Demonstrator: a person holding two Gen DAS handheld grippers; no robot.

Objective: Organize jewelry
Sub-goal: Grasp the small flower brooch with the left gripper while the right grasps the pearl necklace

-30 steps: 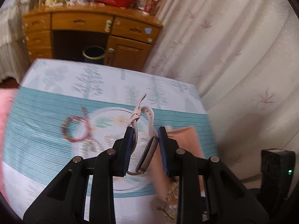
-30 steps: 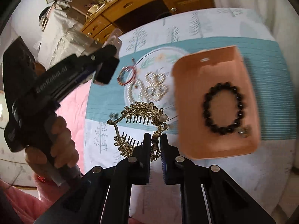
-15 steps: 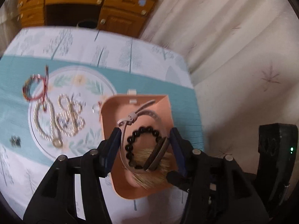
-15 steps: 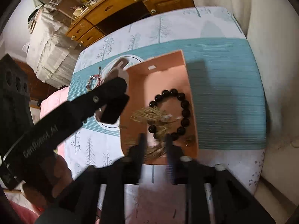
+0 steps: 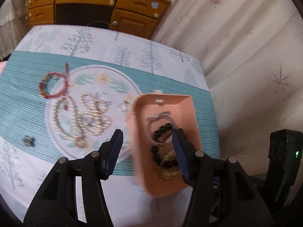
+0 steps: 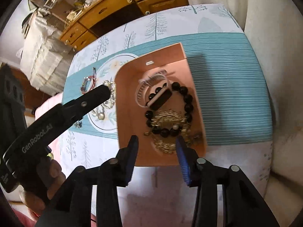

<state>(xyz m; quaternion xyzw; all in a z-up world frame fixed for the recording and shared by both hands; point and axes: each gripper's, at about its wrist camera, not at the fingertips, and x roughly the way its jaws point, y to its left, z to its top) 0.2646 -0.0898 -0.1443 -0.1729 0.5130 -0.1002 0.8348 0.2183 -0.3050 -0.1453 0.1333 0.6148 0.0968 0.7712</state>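
The orange tray (image 5: 164, 102) sits on the teal striped cloth. In it lie a watch with a pale strap (image 6: 159, 98), a black bead bracelet (image 6: 187, 98) and a gold hair comb (image 6: 168, 119). My left gripper (image 5: 146, 134) hangs open above the tray's left wall, with nothing between its pads. My right gripper (image 6: 156, 139) hovers over the tray's near end. Its jaws are opening and the comb lies free below them. On the cloth to the left lie a red bracelet (image 5: 53, 85), a pearl necklace (image 5: 79, 117) and a small ring (image 5: 122, 106).
A small dark piece (image 5: 28, 141) lies near the cloth's left edge. A wooden desk with drawers (image 5: 90, 0) stands beyond the table and a pale curtain (image 5: 236, 47) hangs to the right. A person's hand (image 6: 47, 179) holds the left gripper's handle.
A second ago the left gripper held the watch and the right held the gold comb. Both came over the tray and opened; watch and comb now lie in the tray.
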